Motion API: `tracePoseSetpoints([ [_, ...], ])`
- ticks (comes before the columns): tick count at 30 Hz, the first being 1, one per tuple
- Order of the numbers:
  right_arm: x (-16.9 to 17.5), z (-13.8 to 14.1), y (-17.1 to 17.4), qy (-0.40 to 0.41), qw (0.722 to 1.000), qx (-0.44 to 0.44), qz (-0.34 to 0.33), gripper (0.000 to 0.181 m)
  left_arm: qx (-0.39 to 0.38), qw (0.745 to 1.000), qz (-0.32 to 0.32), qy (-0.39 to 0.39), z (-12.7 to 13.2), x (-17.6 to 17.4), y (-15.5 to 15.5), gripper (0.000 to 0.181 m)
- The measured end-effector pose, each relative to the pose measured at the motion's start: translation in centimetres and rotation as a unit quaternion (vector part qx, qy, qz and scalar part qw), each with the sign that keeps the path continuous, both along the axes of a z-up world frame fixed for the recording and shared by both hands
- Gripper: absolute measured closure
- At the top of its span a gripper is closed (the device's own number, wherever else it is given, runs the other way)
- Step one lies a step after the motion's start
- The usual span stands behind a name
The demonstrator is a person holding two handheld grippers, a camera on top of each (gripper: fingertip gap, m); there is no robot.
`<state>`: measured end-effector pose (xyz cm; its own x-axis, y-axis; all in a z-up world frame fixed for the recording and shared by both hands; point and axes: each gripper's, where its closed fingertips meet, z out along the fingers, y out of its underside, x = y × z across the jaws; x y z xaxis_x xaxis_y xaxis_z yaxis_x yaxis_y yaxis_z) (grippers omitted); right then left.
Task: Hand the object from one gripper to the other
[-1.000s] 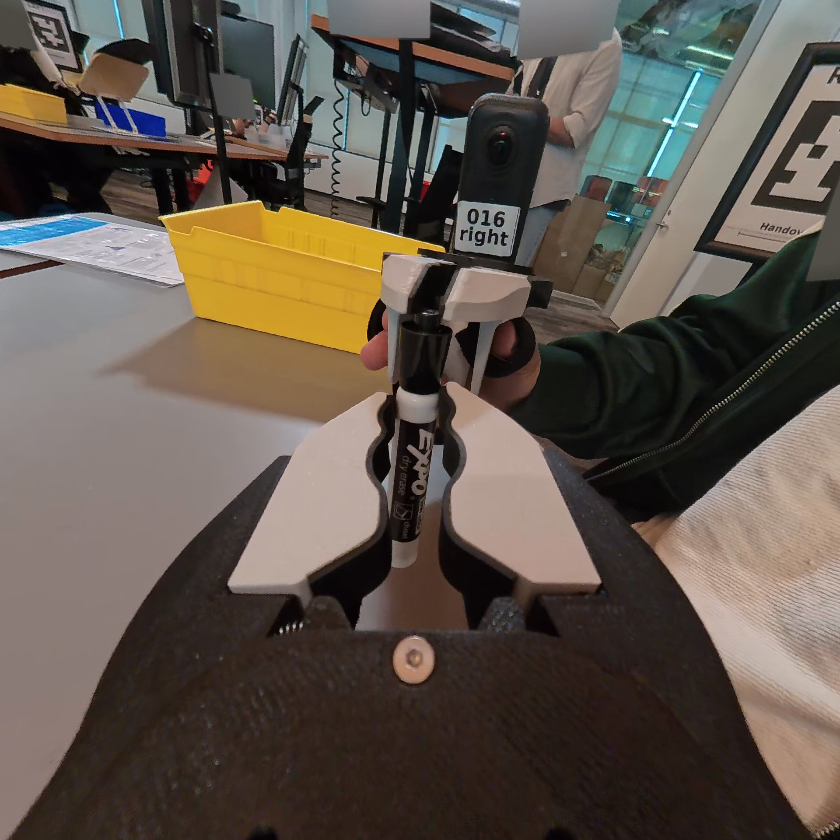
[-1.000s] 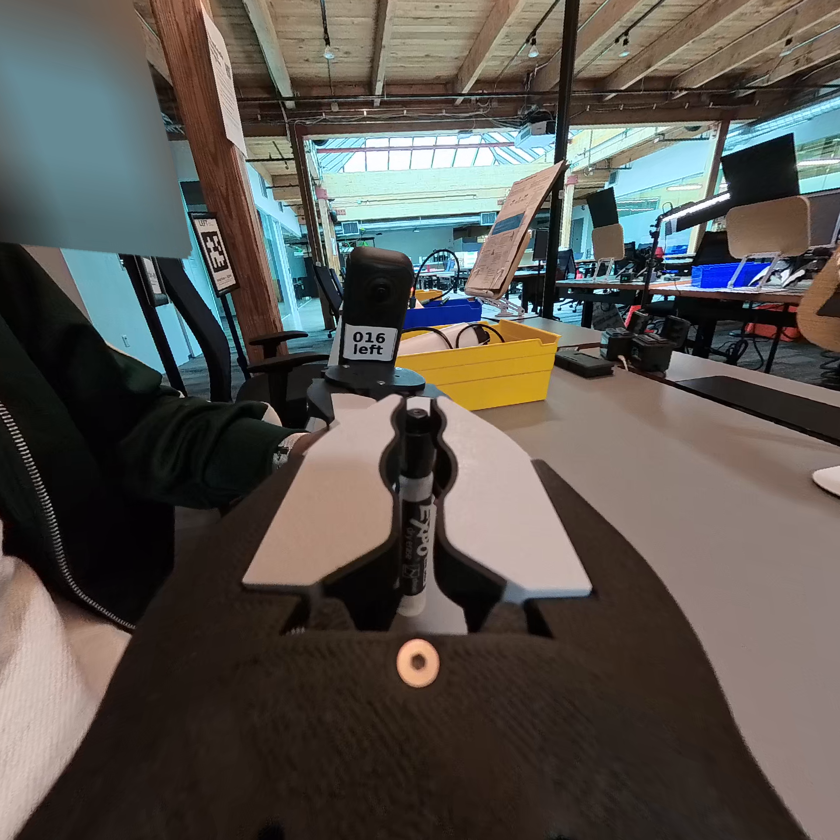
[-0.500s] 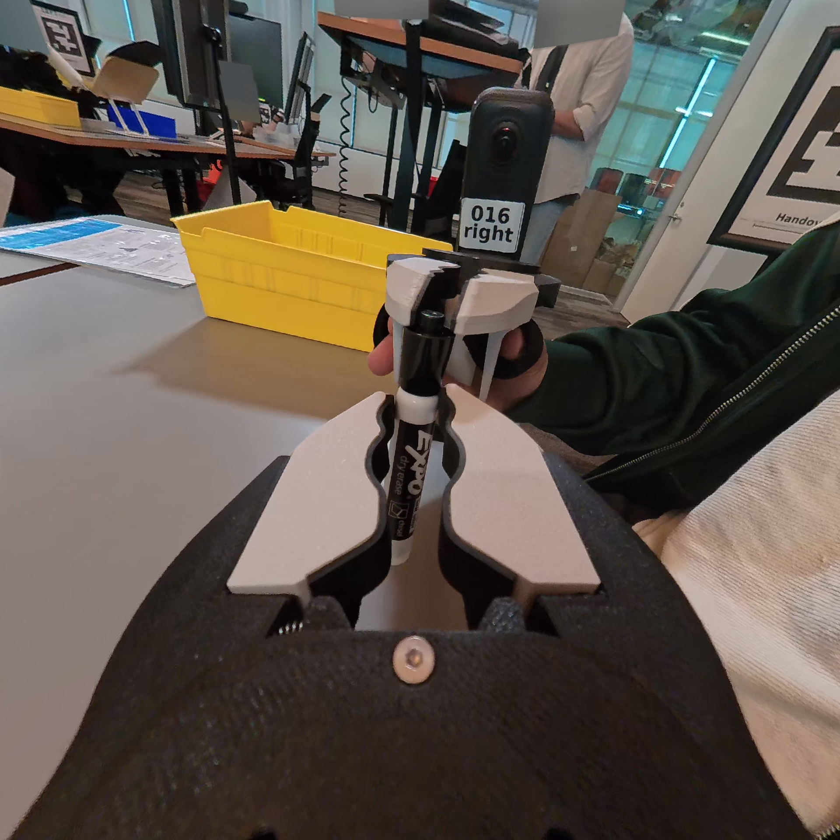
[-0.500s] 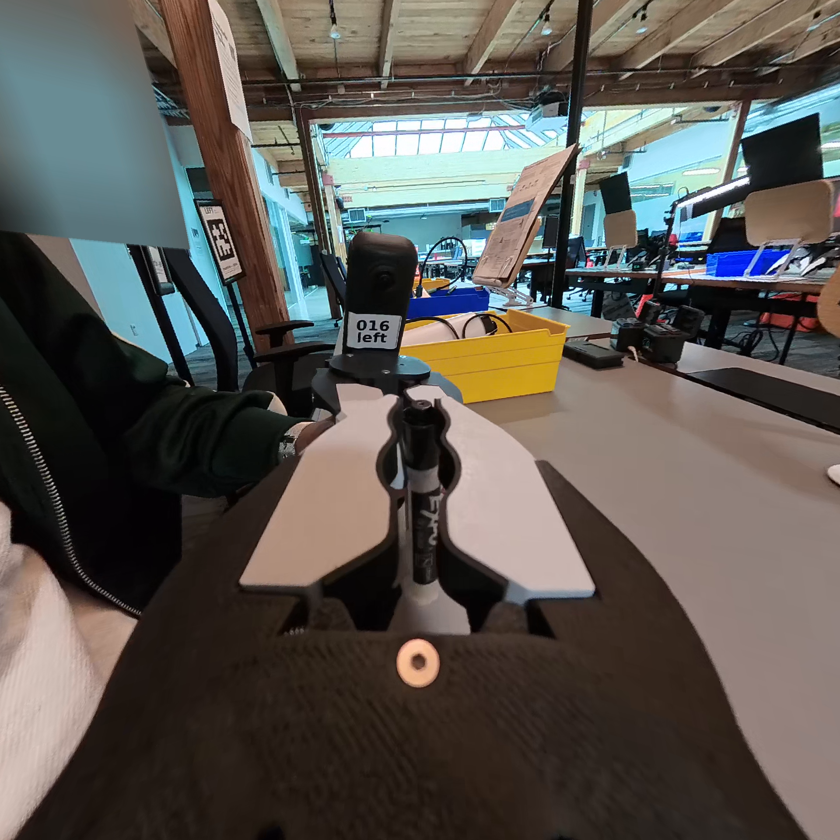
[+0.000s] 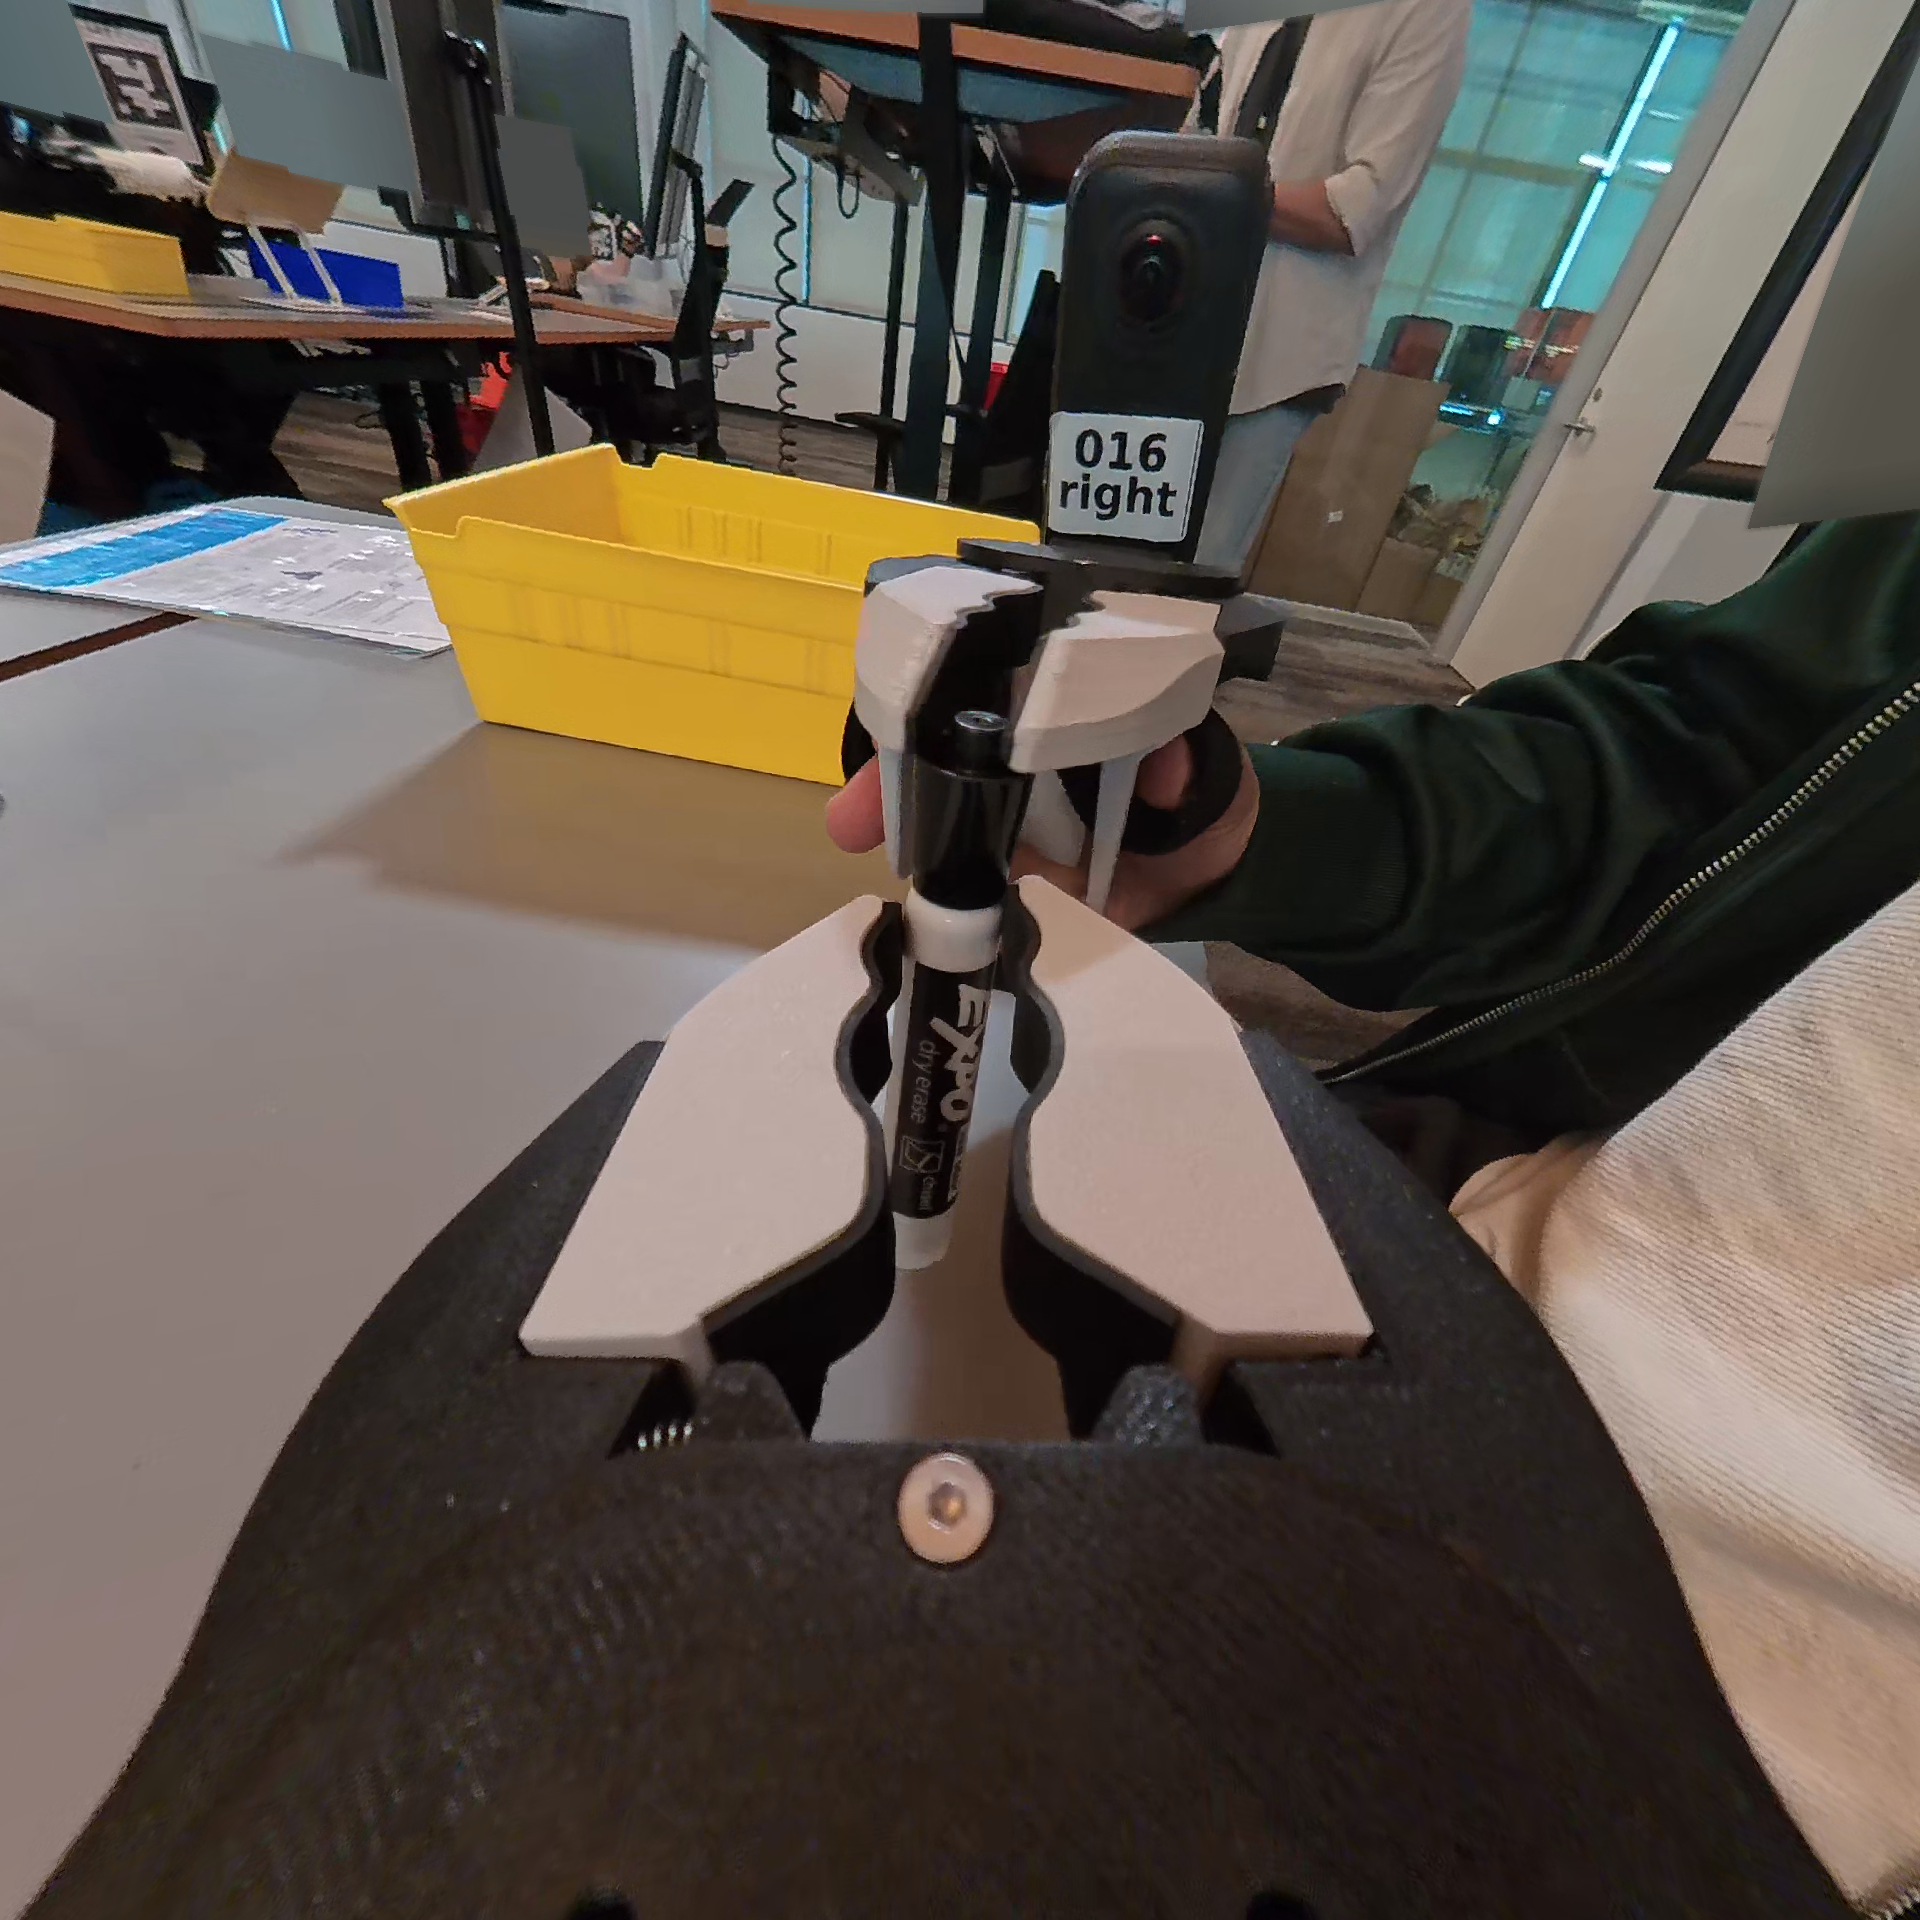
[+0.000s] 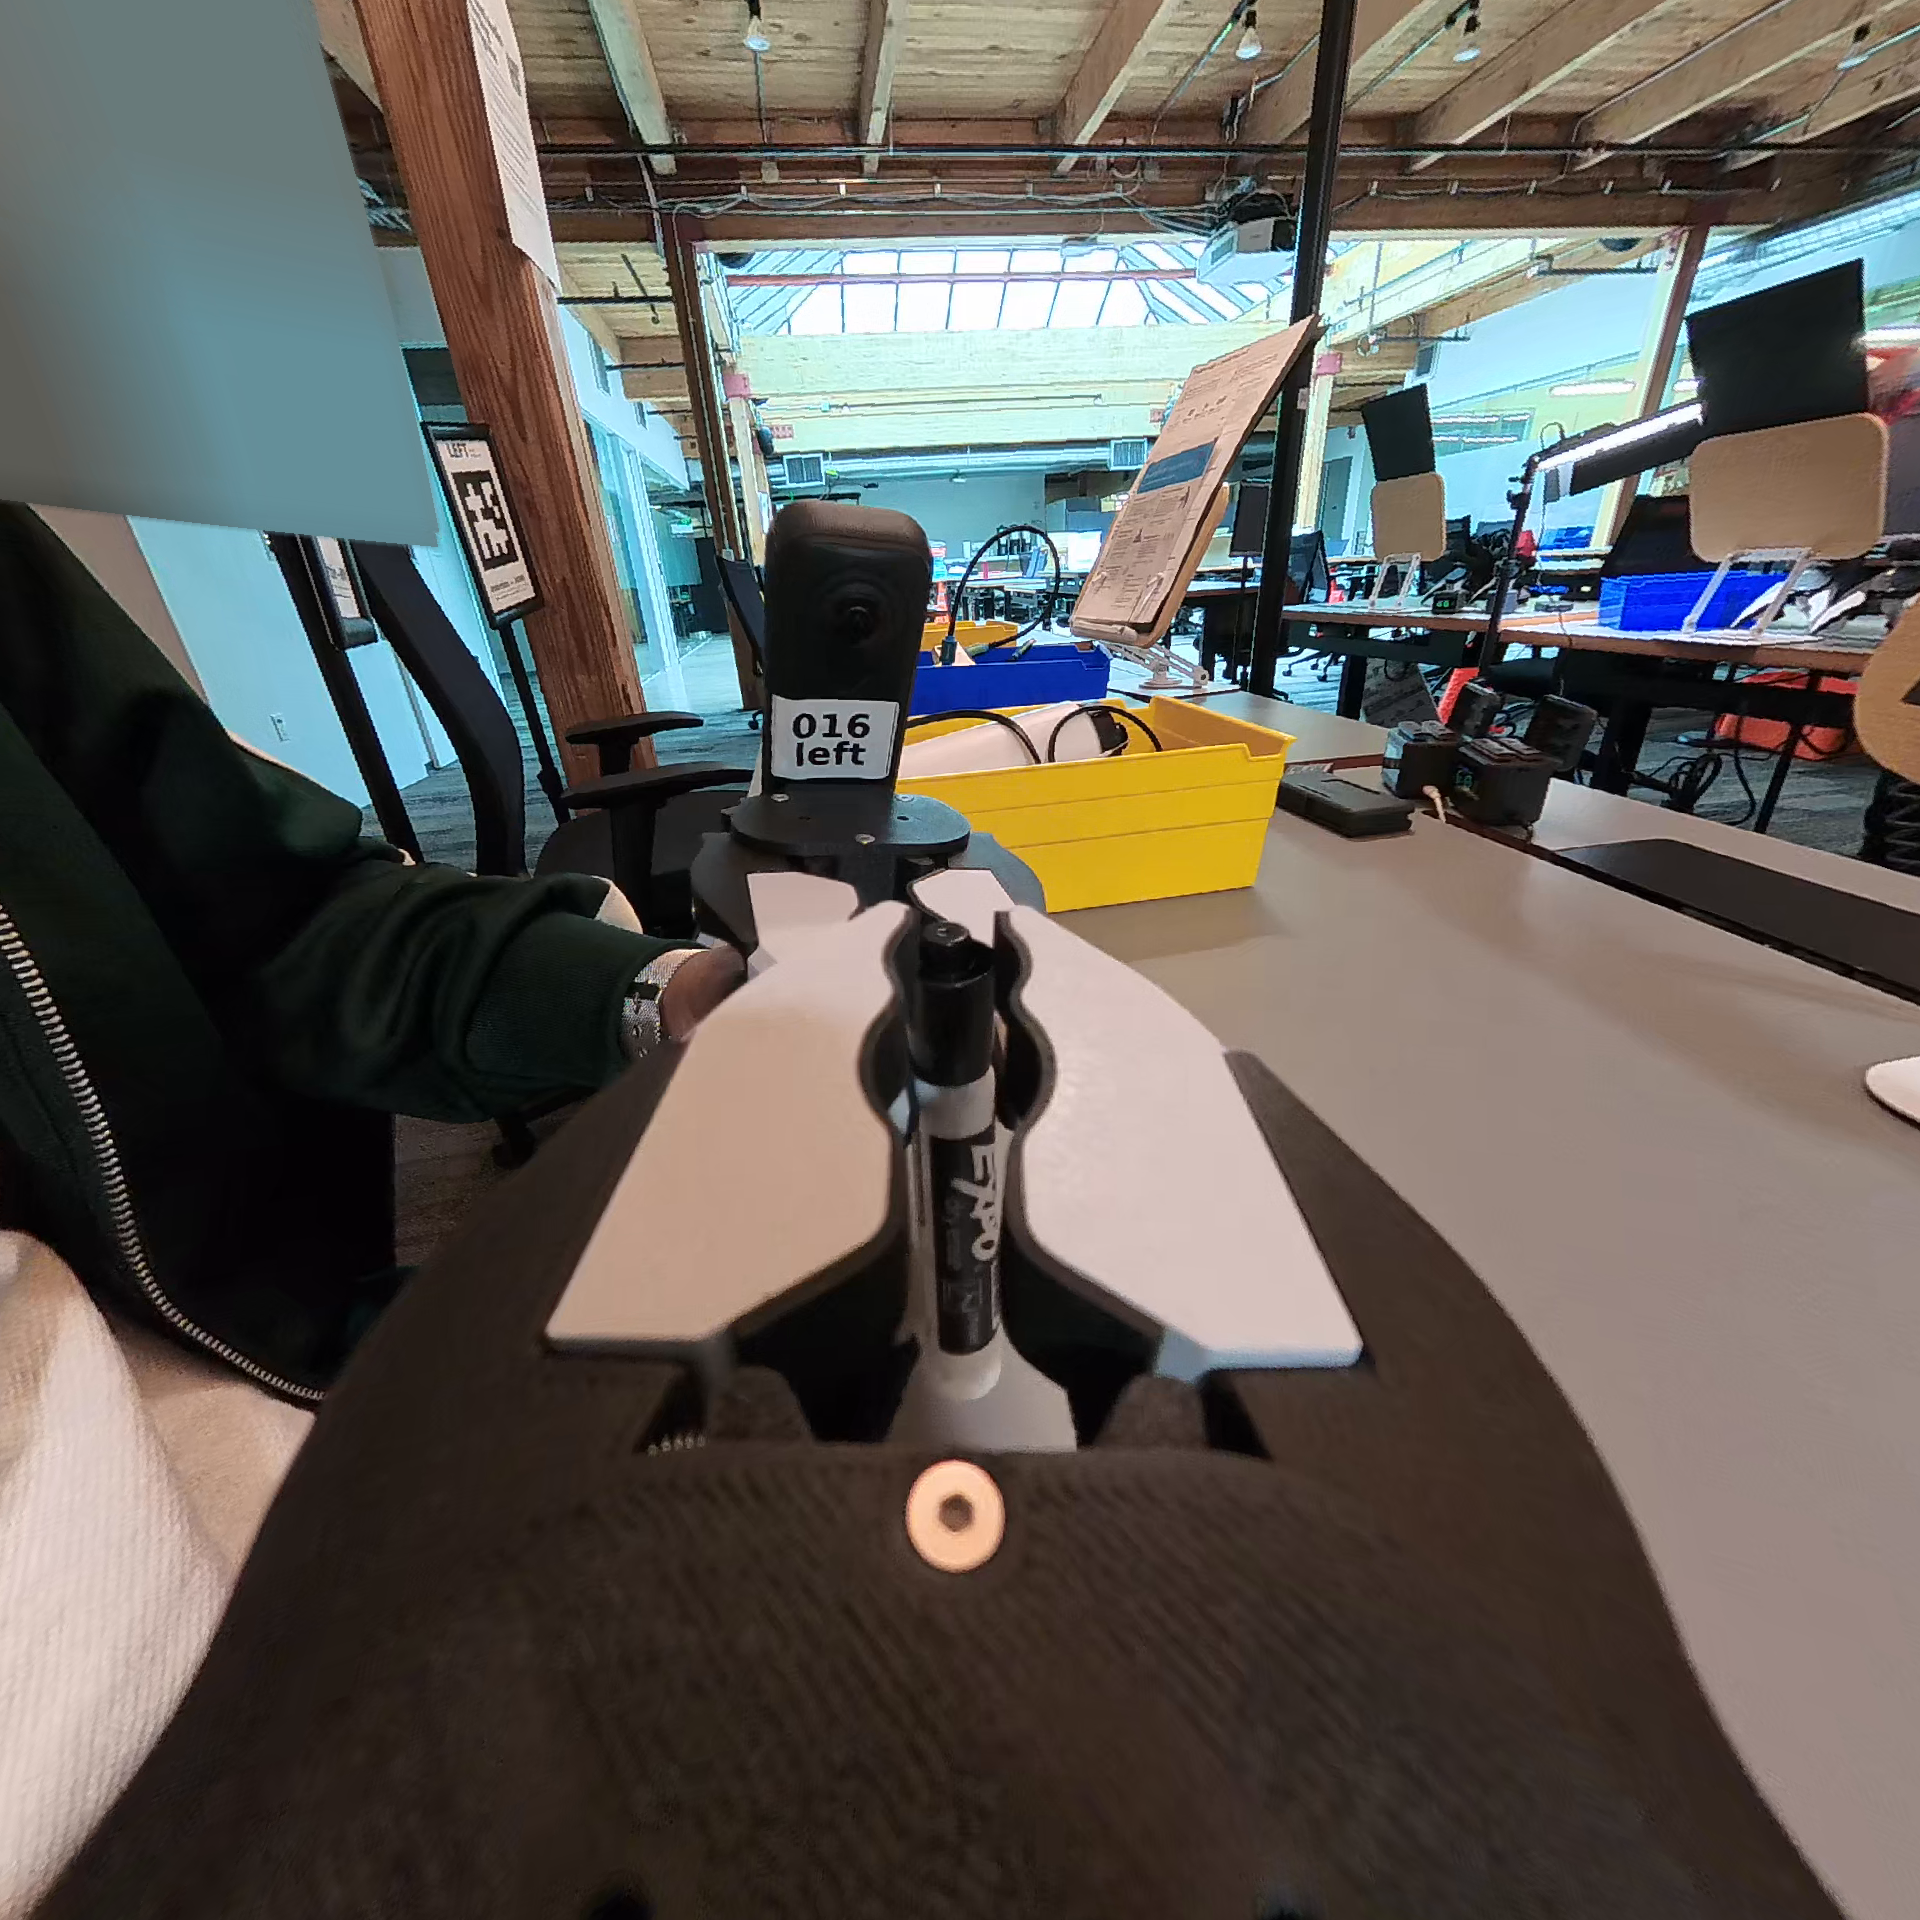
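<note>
Marker (image 5: 948,997) tilt only in left view

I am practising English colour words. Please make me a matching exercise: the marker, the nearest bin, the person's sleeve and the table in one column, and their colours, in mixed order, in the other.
Things:
1. marker
2. bin
3. sleeve
4. table

Colours:
a. grey
b. dark green
c. black and white
d. yellow

Pairs: 1-c, 2-d, 3-b, 4-a
</note>
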<state>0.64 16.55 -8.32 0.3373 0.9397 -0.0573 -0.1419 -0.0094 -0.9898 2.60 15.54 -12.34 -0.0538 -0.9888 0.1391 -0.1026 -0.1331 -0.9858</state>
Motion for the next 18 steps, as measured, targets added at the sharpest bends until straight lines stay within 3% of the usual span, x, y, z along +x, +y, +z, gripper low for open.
tracePoseSetpoints([
  [9, 0.0, 0.1, -0.1, -0.008, 1.0, 0.004, -0.003, 0.172, -0.011, 1.0, -0.005, -0.015, 0.2, -0.1, -0.1, 0.16],
  [13, 0.4, 0.6, 0.0, 0.005, 1.0, 0.004, -0.01, 0.173, -0.024, 0.999, -0.007, -0.029, 0.4, 0.1, -0.1, 0.13],
  [18, 1.1, 0.9, 0.3, 0.015, 1.0, -0.005, -0.013, 0.172, -0.02, 0.999, 0.0, -0.026, 0.2, 0.1, 0.1, 0.125],
])
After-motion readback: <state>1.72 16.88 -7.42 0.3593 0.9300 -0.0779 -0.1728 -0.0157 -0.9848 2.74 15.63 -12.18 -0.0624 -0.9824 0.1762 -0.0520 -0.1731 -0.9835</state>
